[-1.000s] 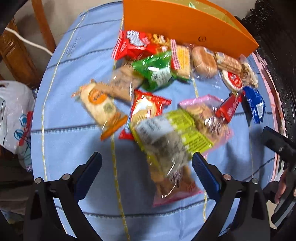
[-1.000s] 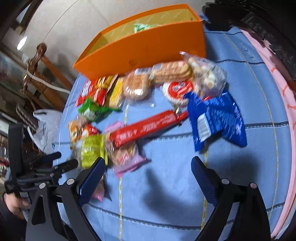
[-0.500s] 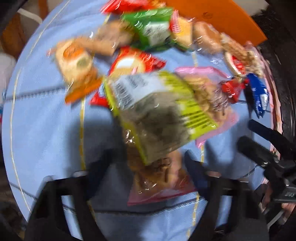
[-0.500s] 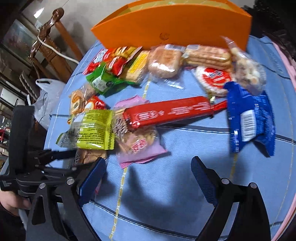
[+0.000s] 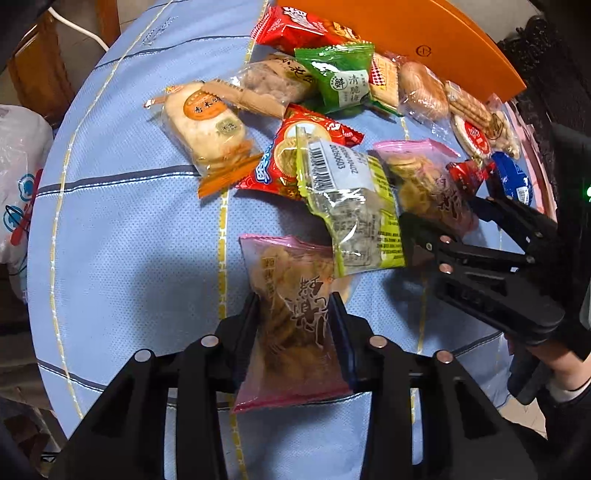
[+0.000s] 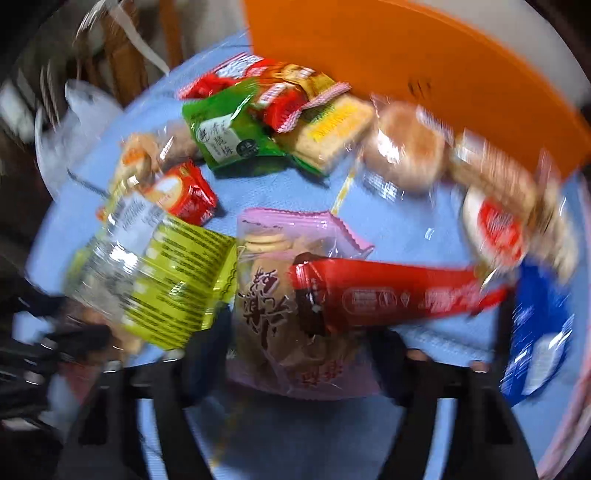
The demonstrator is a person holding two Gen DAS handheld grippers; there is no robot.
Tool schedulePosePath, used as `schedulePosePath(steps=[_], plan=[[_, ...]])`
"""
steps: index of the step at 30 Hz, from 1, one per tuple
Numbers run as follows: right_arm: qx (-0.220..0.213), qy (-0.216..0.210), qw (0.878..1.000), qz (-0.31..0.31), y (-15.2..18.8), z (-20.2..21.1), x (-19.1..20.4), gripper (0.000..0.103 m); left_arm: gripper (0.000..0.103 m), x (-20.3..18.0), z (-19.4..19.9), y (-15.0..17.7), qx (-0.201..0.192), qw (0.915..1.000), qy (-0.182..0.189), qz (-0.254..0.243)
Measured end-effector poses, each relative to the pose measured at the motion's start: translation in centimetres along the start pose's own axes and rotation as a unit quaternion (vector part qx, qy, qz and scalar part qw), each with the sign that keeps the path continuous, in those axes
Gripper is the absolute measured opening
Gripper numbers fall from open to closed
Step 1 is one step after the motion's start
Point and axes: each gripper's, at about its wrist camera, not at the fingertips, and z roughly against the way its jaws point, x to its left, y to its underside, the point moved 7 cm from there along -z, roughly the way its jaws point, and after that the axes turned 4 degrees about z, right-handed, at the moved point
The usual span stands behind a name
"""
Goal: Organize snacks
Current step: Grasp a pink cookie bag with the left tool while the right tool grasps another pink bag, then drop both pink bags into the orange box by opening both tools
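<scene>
Two pink-edged clear bags of cookies lie among snacks on the blue tablecloth. My left gripper points down over the nearer cookie bag; its jaws are closing and its pads press the bag's sides. A yellow-green pack overlaps that bag's top. My right gripper straddles the second cookie bag, jaws closing, with no clear squeeze in the blurred view. A long red bar lies across that bag. The right gripper also shows in the left wrist view.
An orange box stands at the table's far edge, with several snack packs in front of it. A blue pack lies to the right. A white plastic bag and a wooden chair are off the table's left side.
Both pairs of jaws have narrowed from wide open. The left gripper dropped onto the nearer cookie bag. The right gripper swung left and rolled until the second cookie bag lay between its fingers.
</scene>
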Motion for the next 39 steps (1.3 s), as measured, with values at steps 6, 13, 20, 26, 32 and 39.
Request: schedulePosePath(steps=[6,13,20,26,32,39], plan=[[-0.003,-0.064,0.997,-0.048,0.5,2.1,-1.1,0.048,0.057,0.9,-1.9,0.3,0.014,0.9999,-0.003,0.001],[-0.007,-0.160,0.977,-0.140,3.2,4.9,-3.0,0.049,0.038,-0.7,-1.8,0.5,0.004,0.9991,-0.018,-0.037],[-0.048,-0.248,0.955,-0.158,2.9,9.2,-0.9,0.048,0.038,0.0,3.0,0.1,-0.039,0.9973,-0.021,-0.059],[-0.104,-0.254,0.950,-0.150,-0.3,12.9,-1.8,0.049,0.038,-0.1,9.7,-3.9,-0.121,0.9908,-0.019,-0.057],[-0.193,-0.189,0.950,-0.157,-5.4,17.5,-7.8,0.049,0.038,-5.0,14.2,-12.2,-0.190,0.9779,0.026,-0.083],[-0.248,-0.097,0.941,-0.208,-12.0,17.9,-17.0,0.049,0.038,-11.8,13.9,-24.6,-0.217,0.9711,0.062,-0.077]])
